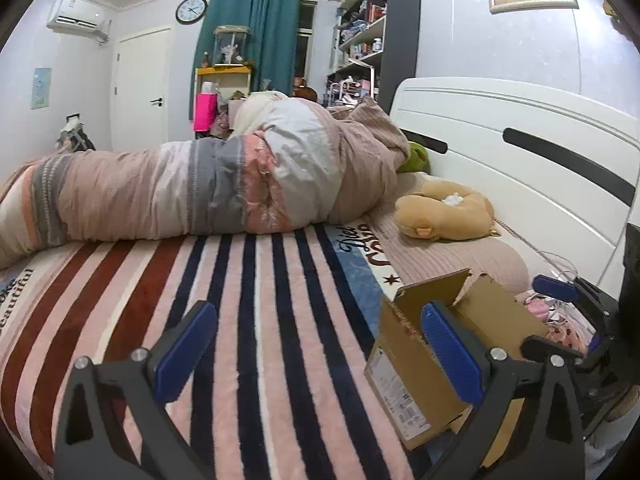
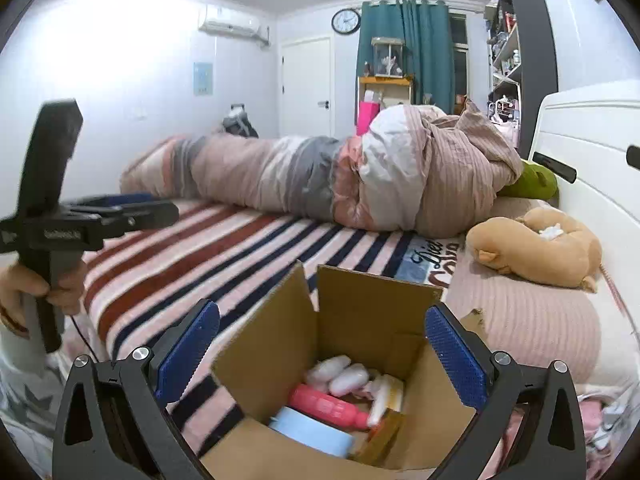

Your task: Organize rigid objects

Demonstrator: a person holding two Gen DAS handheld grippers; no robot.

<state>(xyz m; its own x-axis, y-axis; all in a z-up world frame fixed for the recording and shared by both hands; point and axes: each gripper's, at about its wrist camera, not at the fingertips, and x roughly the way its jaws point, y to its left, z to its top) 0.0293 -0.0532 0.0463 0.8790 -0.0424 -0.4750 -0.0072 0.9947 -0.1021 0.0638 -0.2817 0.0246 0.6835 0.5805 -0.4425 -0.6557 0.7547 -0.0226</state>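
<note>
Open cardboard box (image 2: 360,344), flaps up, standing on the near right part of the bed (image 2: 224,248), which is covered by a striped blanket (image 1: 256,304) in pink, dark red and navy. Box contents, seen from the right wrist view: pink bottle (image 2: 328,404) lying on its side; roll of light blue tape (image 2: 312,432) at the near edge; several pale pink-white rounded items (image 2: 340,372) toward the far side, too blurred to identify; a yellowish box-shaped item (image 2: 380,436) at the near right. Right hand-held gripper (image 2: 322,360): held above the box opening, blue pads wide apart, nothing between them. Left hand-held gripper (image 1: 320,352): over the striped blanket just left of the box, jaws wide apart and holding nothing; its right pad overlaps the box's left wall in the left wrist view, and contact cannot be judged. In the right wrist view the same device shows at the far left, gripped by the person's hand (image 2: 36,288). Bedding: rolled duvet (image 1: 208,188) in pink, grey and white bands lying across the far side of the bed. Tan plush toy (image 1: 444,212) on the pink pillow area near the white headboard (image 1: 520,152), with a green cushion (image 2: 532,180) farther back beside the duvet. Room beyond: wall clock (image 1: 191,10), teal curtain (image 1: 256,40), white door (image 1: 142,88), dark shelving unit (image 1: 380,36) at the right.
</note>
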